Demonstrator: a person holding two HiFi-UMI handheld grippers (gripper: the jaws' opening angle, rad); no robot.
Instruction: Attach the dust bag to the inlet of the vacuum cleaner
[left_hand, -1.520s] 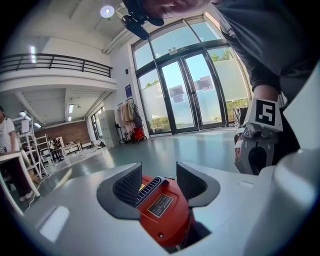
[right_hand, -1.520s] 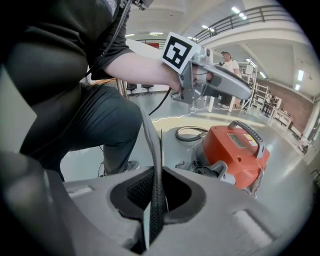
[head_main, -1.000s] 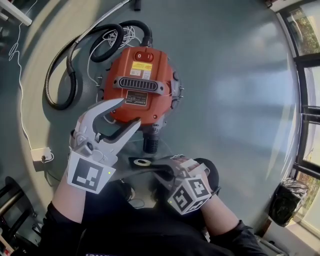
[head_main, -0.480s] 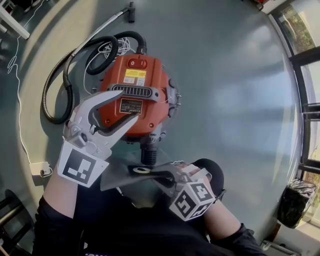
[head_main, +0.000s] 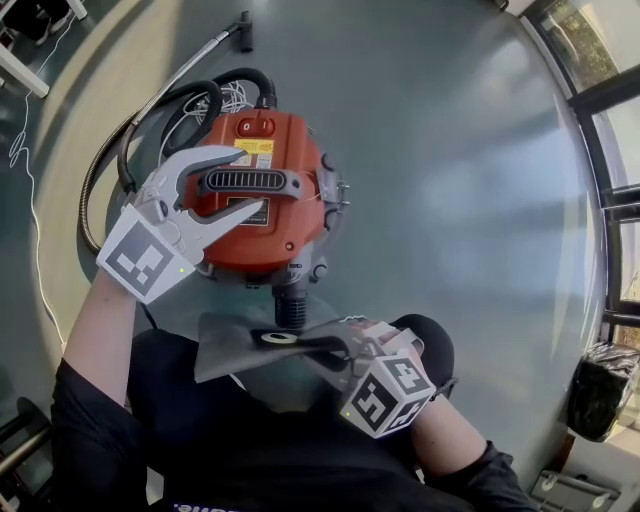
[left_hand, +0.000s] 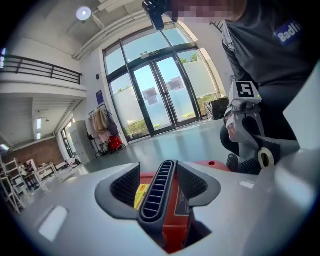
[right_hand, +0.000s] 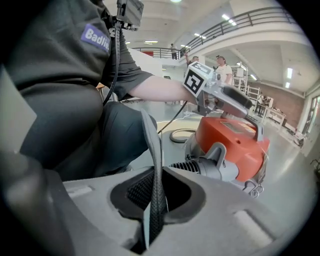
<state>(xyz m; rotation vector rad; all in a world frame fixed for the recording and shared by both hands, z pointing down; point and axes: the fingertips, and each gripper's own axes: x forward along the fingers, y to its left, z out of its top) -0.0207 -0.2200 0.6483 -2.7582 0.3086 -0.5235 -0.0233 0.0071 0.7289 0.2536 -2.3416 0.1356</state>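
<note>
two tongs, two states: my right gripper (head_main: 318, 347) is clamped on the dust bag (head_main: 225, 352), pinching its thin edge between the pads, while my left gripper (head_main: 248, 180) is spread open around the grey slotted handle (left_hand: 156, 195) on top of the vacuum cleaner (head_main: 300, 215), with a gap showing on either side of it. the bag lies out flat to the left of my right tongs, on the near side of the cleaner. its black collar ring (head_main: 278, 338) sits just near of the ribbed black inlet (head_main: 290, 300), and i cannot tell whether they touch. the cleaner's body is a round, glossy orange drum; the bag is matte grey and limp. a black hose (head_main: 215, 92) coils at the far left. a wide stretch of smooth grey floor (head_main: 450, 180) runs off to the right as far as the dark window frames (head_main: 612, 150).
</note>
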